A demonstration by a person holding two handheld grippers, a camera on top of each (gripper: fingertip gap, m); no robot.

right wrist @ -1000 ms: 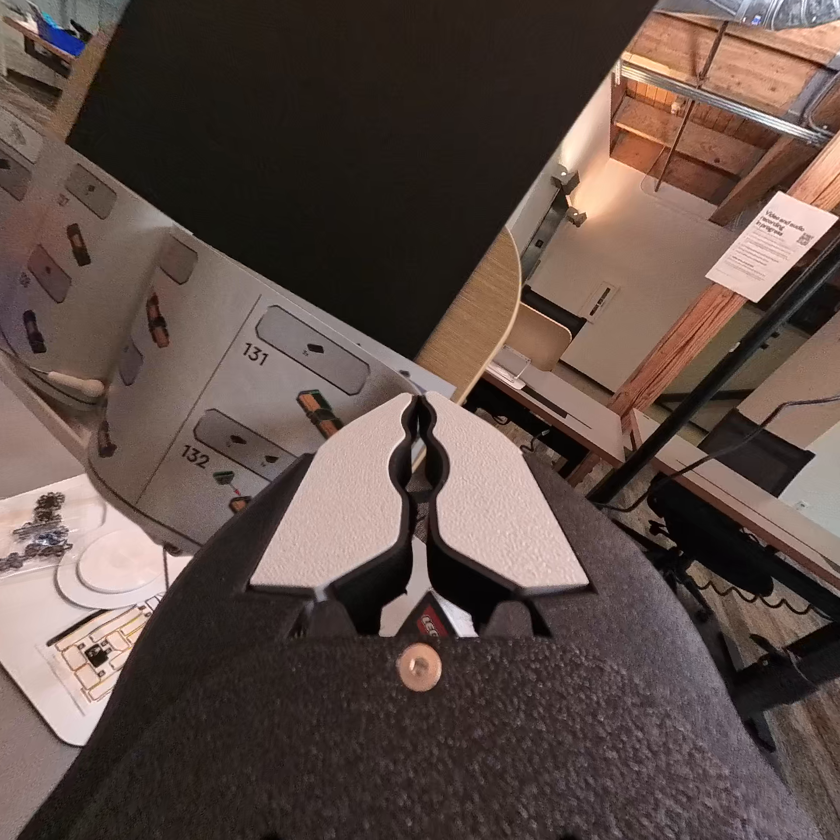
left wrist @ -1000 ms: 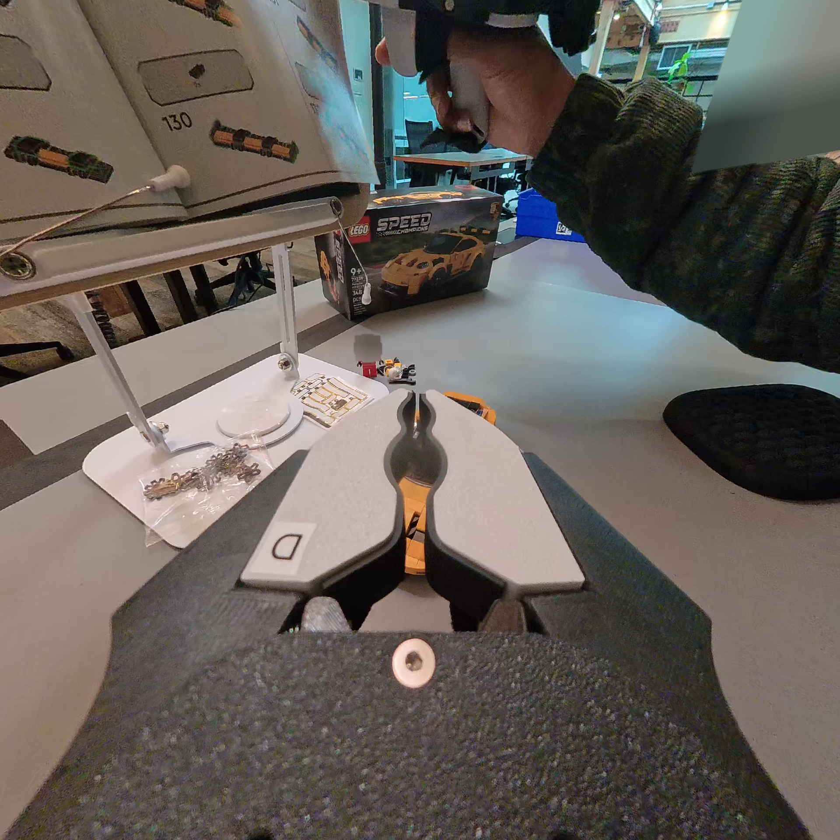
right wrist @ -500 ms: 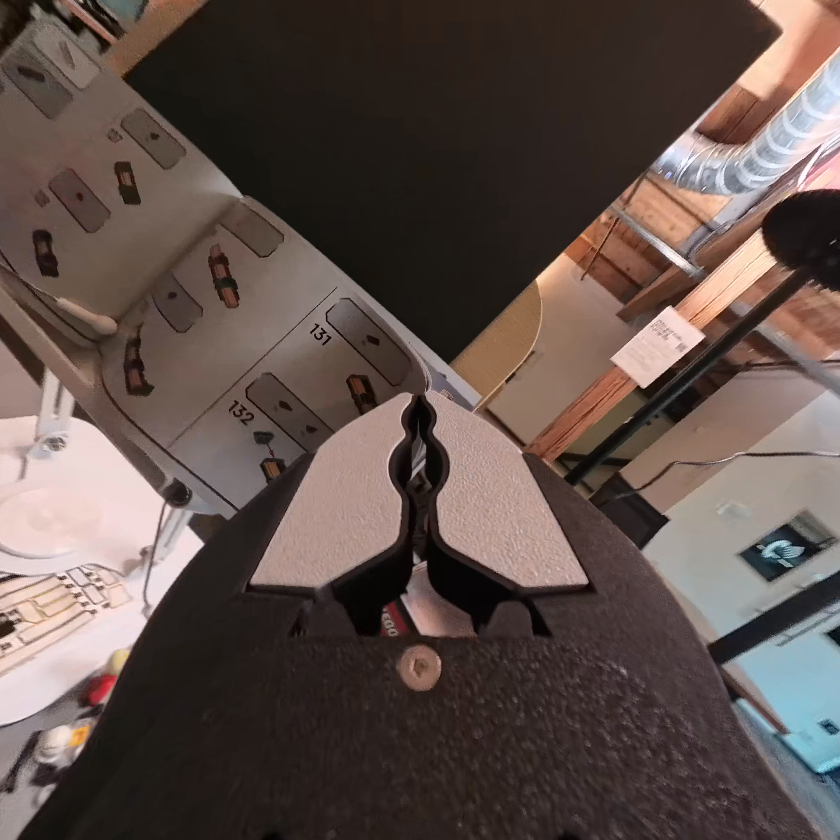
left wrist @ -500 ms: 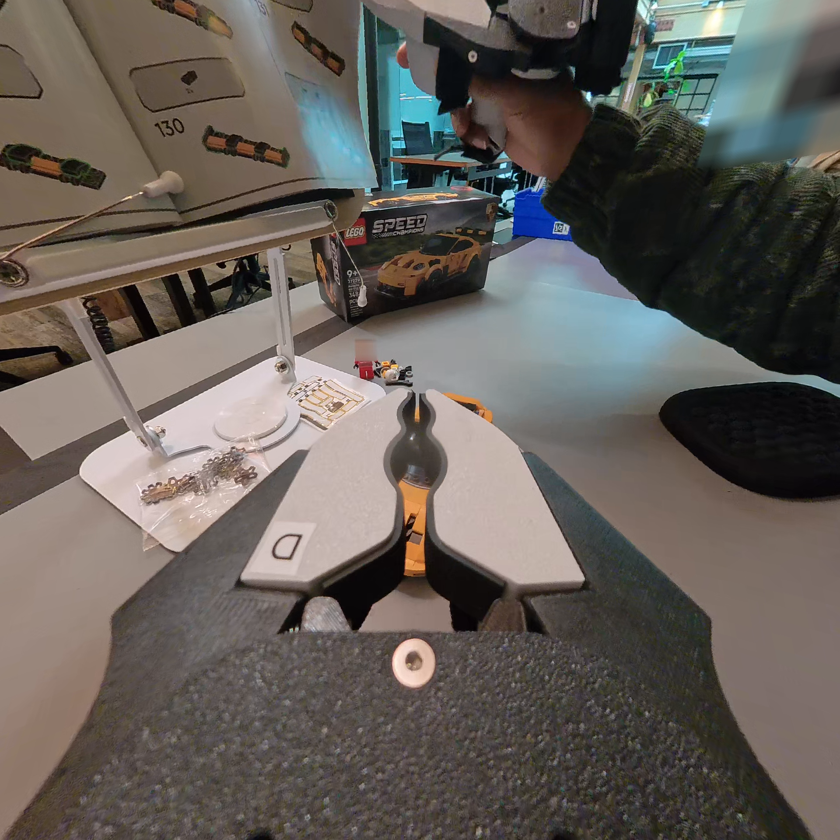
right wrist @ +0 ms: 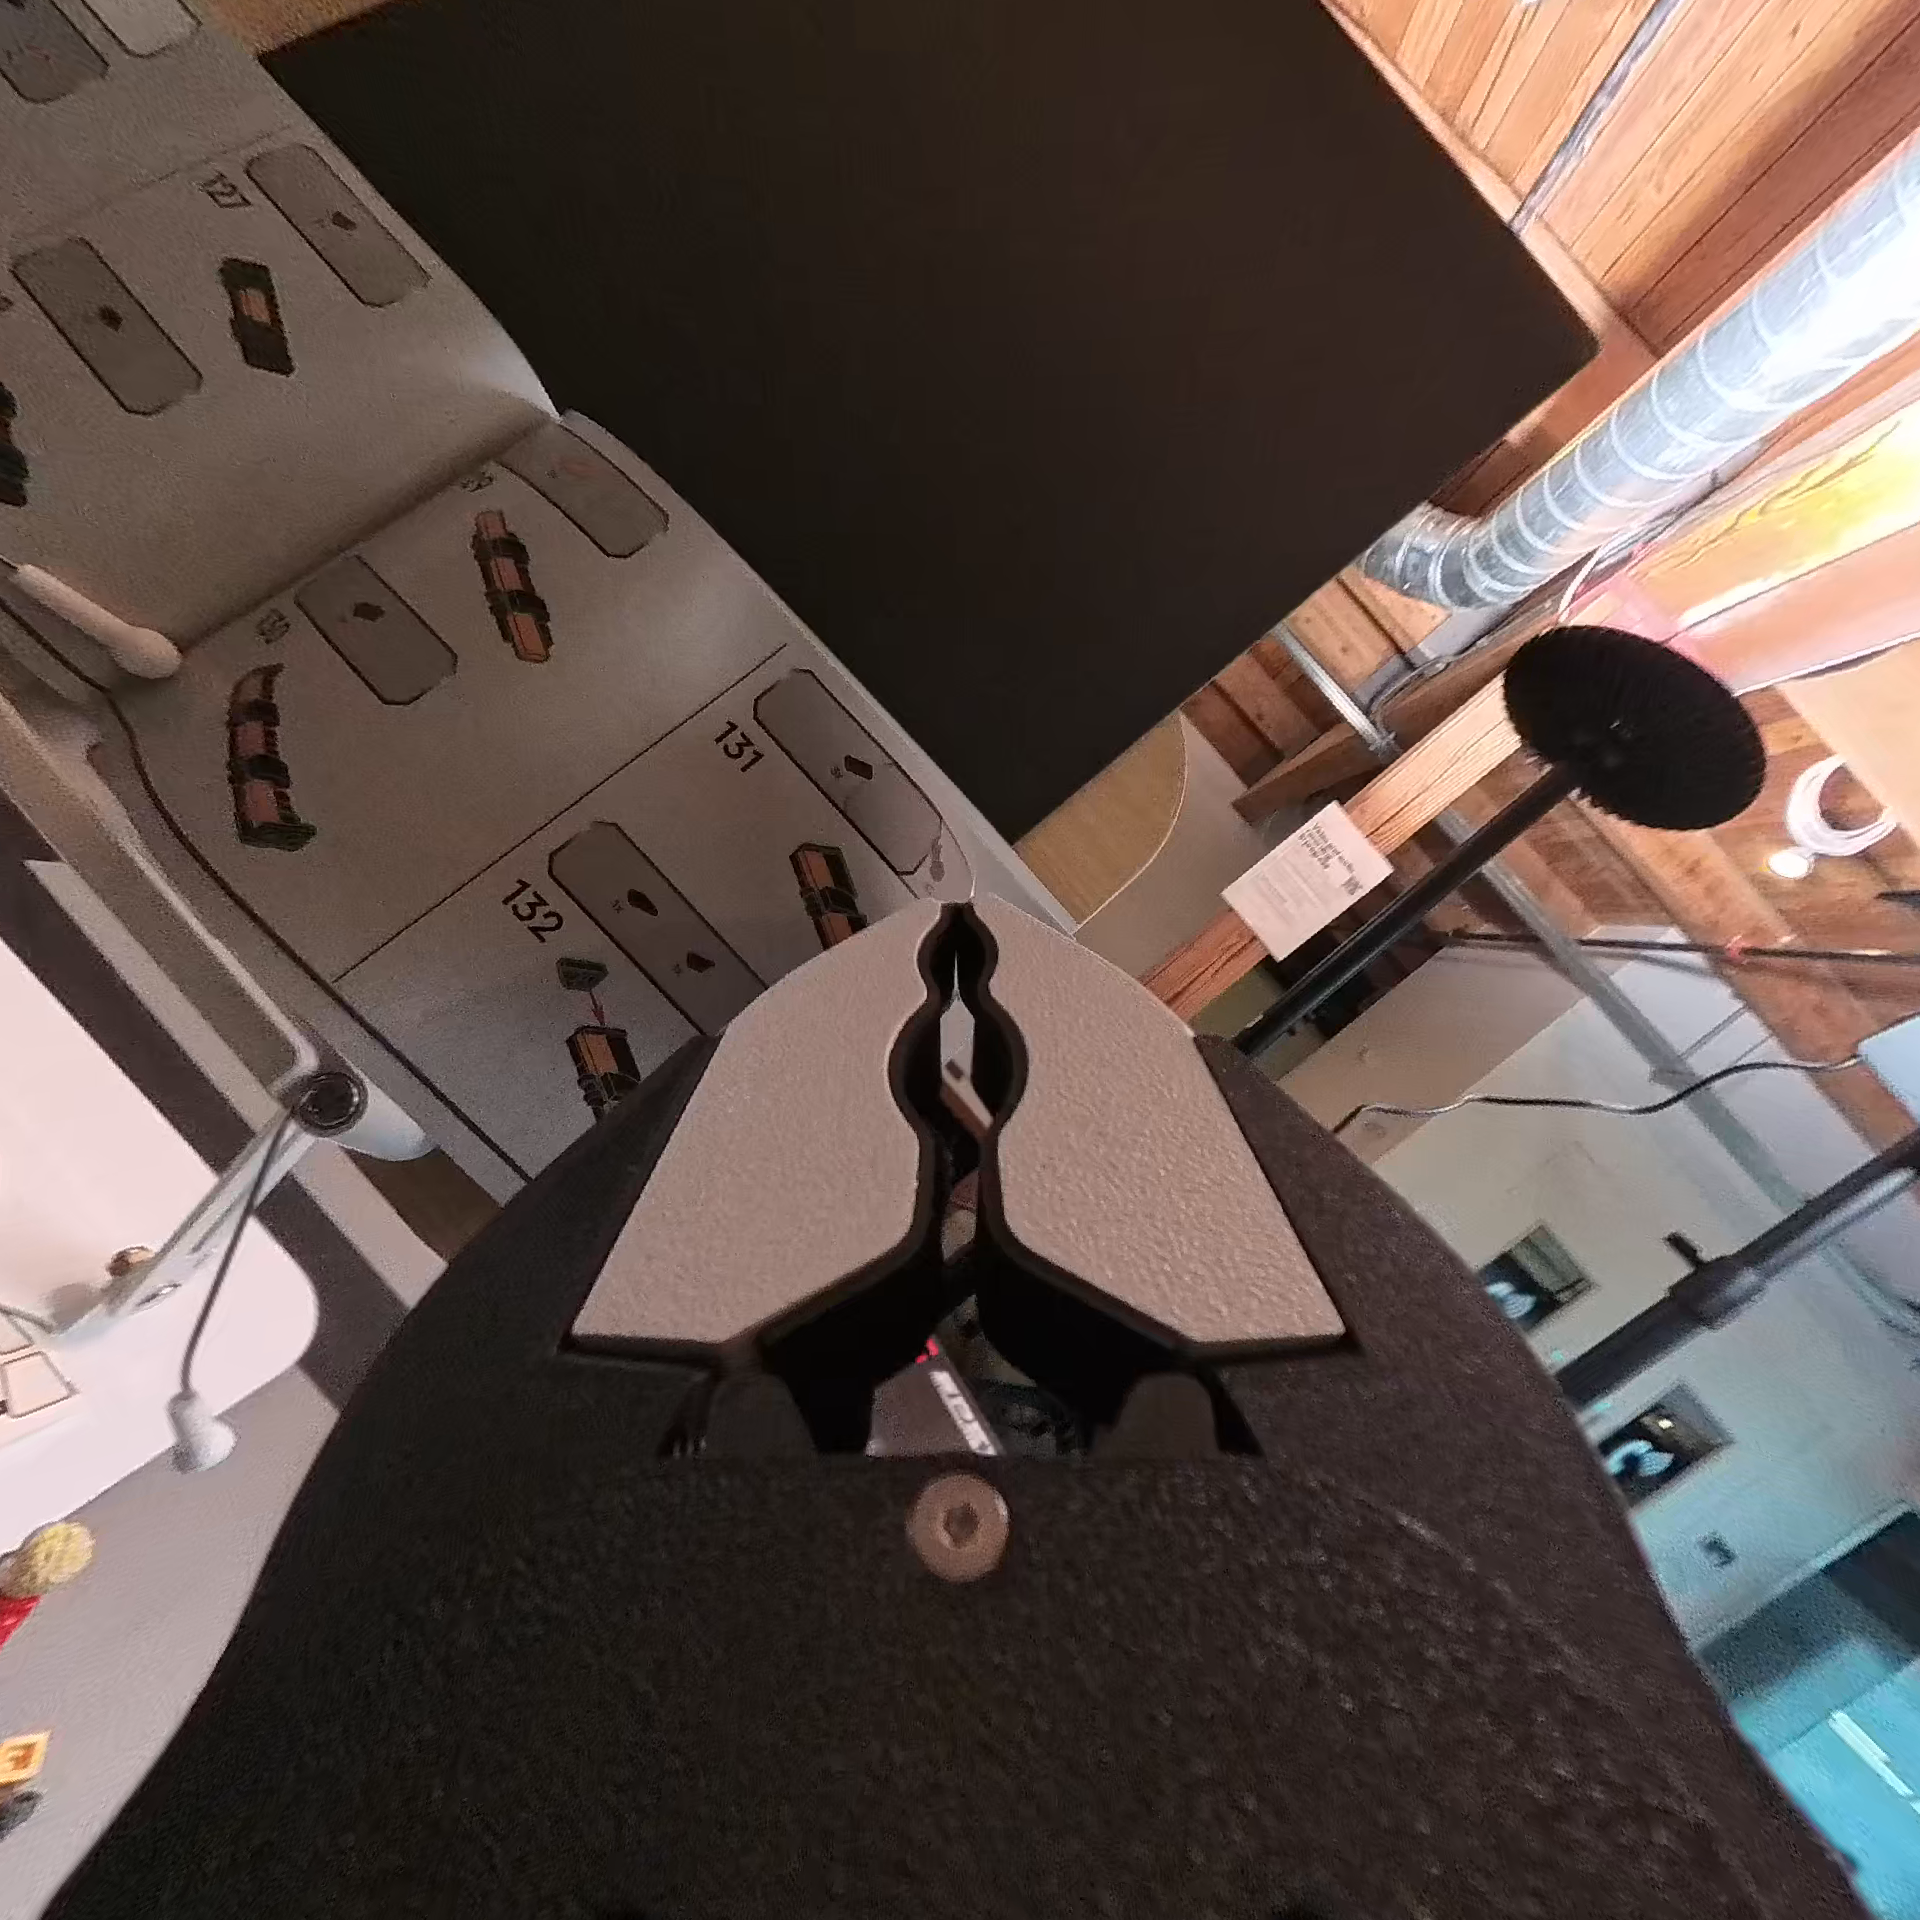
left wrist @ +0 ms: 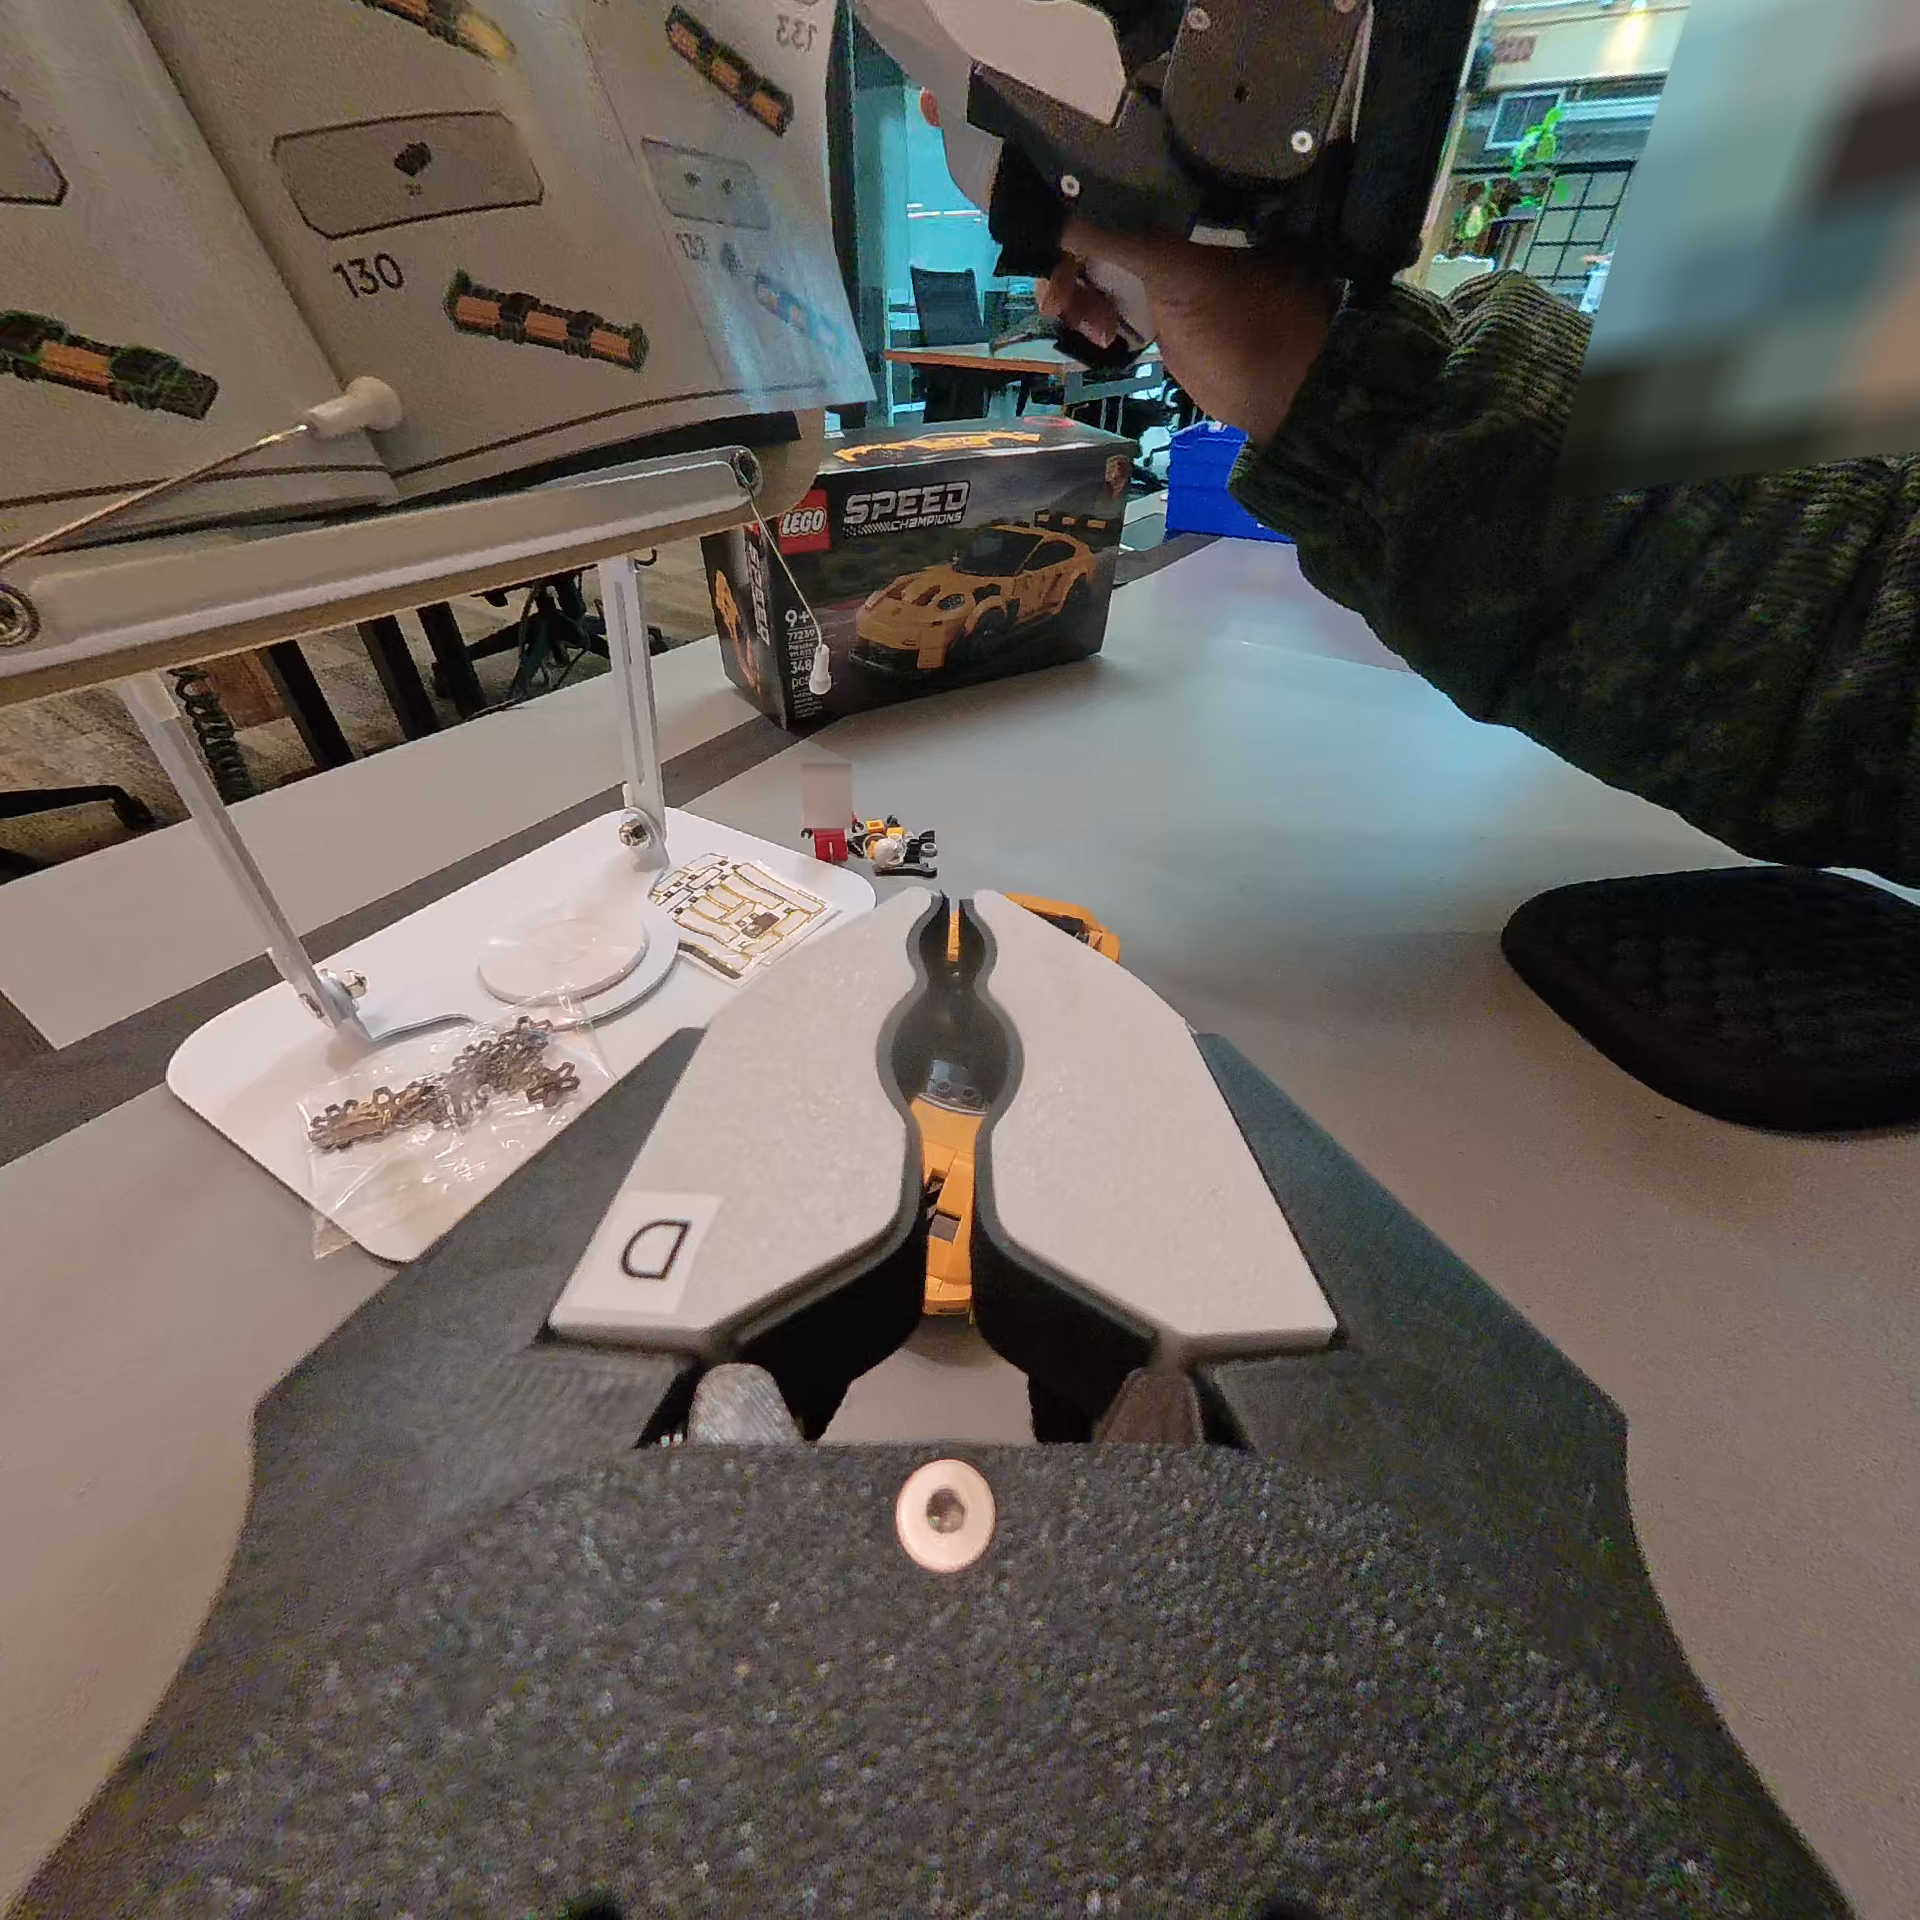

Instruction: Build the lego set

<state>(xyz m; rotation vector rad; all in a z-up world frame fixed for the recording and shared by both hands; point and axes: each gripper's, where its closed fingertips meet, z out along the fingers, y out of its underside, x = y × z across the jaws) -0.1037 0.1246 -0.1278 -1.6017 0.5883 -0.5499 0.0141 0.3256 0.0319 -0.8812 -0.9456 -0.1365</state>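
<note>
So over on the left there's the instruction booklet (left wrist: pixel 312 229) propped open on a white metal stand (left wrist: pixel 343 582), and I'll use that stand as the anchor for everything else. On the stand's flat base sits a clear bag of small dark parts (left wrist: pixel 447 1101), and a sticker sheet (left wrist: pixel 743 909) lies just to the right of it on the same base.

Behind the stand, farther back on the grey worktop (left wrist: pixel 1299 883), is the set's box (left wrist: pixel 925 561) with the yellow car on it. Just right of the base there's a little cluster of loose pieces (left wrist: pixel 883 840), red and yellow and black bits.

The left gripper (left wrist: pixel 957 914) sits low over the worktop, right of the stand base, fingers pressed almost together with only a slit between them. The partly built yellow car (left wrist: pixel 951 1153) rests on the worktop right under them, showing through the gap; it doesn't look clamped, more like the fingers are just above it.

The right gripper (right wrist: pixel 961 920) is held up high at the booklet's right page edge, fingers closed. The page corner meets the tips, but I can't tell whether it's actually pinched. From the left wrist view you see the hand (left wrist: pixel 1216 332) holding it, dark green sleeve (left wrist: pixel 1610 540) trailing off right. Far right of the stand lies a black textured pad (left wrist: pixel 1725 997).
</note>
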